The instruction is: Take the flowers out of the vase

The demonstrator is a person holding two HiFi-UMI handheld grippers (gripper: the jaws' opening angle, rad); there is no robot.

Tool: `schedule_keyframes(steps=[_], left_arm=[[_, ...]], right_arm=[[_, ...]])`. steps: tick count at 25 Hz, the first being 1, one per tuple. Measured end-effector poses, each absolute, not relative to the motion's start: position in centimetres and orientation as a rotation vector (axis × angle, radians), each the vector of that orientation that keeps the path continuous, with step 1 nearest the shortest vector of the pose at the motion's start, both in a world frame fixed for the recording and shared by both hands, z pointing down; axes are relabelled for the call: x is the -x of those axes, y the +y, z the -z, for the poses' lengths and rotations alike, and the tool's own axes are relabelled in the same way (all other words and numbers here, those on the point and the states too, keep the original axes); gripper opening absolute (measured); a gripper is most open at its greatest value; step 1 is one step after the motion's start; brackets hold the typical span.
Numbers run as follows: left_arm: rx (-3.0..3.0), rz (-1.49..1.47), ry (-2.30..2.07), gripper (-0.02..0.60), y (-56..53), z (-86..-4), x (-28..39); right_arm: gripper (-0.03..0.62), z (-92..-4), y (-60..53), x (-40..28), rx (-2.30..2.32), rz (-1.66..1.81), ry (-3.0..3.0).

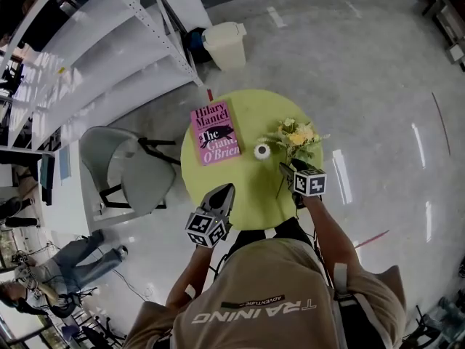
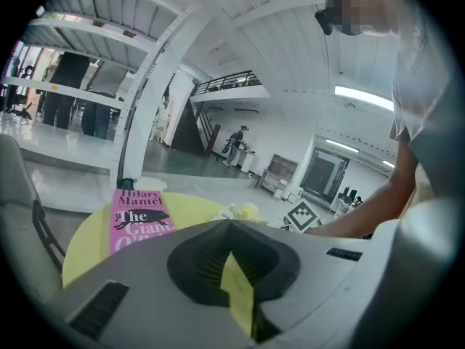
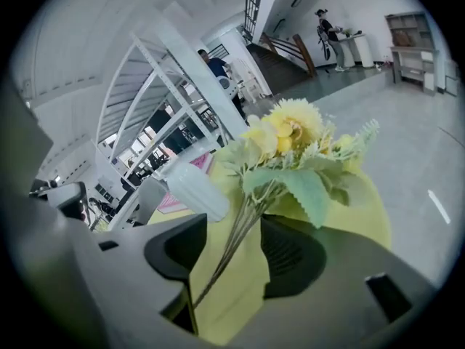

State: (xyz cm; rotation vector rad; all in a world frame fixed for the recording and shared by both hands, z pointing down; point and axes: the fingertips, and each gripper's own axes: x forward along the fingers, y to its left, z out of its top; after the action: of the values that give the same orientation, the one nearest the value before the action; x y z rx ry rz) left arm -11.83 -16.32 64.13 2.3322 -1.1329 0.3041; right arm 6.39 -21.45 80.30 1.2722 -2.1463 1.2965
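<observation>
A bunch of yellow flowers [image 1: 296, 137] with green leaves lies on the right side of the round yellow-green table [image 1: 251, 198], outside the small white vase [image 1: 262, 151]. The vase stands just left of the blooms. My right gripper [image 1: 285, 170] is open around the thin stems [image 3: 231, 249], which pass between its pads without being pressed. In the right gripper view the flowers [image 3: 290, 133] fill the middle, with the vase [image 3: 195, 189] to their left. My left gripper [image 1: 226, 190] hovers over the table's near left edge, shut, with nothing in it [image 2: 229, 227].
A pink book [image 1: 214, 134] lies on the table's far left part. A grey chair [image 1: 123, 169] stands left of the table, a white bin [image 1: 225, 44] and metal shelving [image 1: 109, 42] beyond it. A person [image 1: 69, 264] sits on the floor at lower left.
</observation>
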Motion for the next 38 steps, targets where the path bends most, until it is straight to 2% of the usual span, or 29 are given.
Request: schedule_keyframes(steps=[2,3,8,10,11,12,13,17,31,38], left_arm=[[-2.338,-0.3,-1.131,0.002,-16.2,-64.1,11.7],[-2.342,-0.3,-1.131,0.002,-16.1,-64.1,11.7],[-2.35,-0.3,-1.123,0.002,-15.7,-63.6,11.3],[-2.355,-0.295,-1.122,0.002,-15.5,-63.3,11.2],[-2.358,-0.292,-1.124,0.002,-15.4,-63.1,11.2],[-2.36,-0.289,-1.127,0.002,-15.4,-62.9,11.2],[-2.363,-0.287,-1.13,0.002,-15.3,-62.8,11.3],[-2.367,-0.287,-1.138,0.002,-15.0,-62.4,11.9],[-2.415,-0.236,-1.186,0.002,-13.1,-60.1,12.6],[-2.558,-0.189,-1.336,0.002,-14.0,-53.7,13.2]], right_arm=[[0.247,-80.1,-20.7,-6.4,-1.242,-1.25,-2.15],[0.277,-80.1,-20.5,-6.4,-1.225,-1.224,-2.147],[0.279,-78.2,-19.7,-6.0,-1.198,-1.123,-2.204],[0.215,-77.0,-19.4,-6.2,-1.214,-1.04,-2.236],[0.15,-76.2,-19.3,-6.2,-1.224,-1.003,-2.26],[0.043,-75.3,-19.3,-6.1,-1.229,-0.977,-2.296],[0.003,-74.1,-19.3,-5.9,-1.224,-0.964,-2.346],[0.002,-69.1,-19.1,-4.3,-1.13,-0.917,-2.509],[0.0,-52.2,-17.1,0.2,-1.047,-0.33,-2.803],[-0.001,-48.6,-16.6,1.4,-1.007,-0.249,-2.834]])
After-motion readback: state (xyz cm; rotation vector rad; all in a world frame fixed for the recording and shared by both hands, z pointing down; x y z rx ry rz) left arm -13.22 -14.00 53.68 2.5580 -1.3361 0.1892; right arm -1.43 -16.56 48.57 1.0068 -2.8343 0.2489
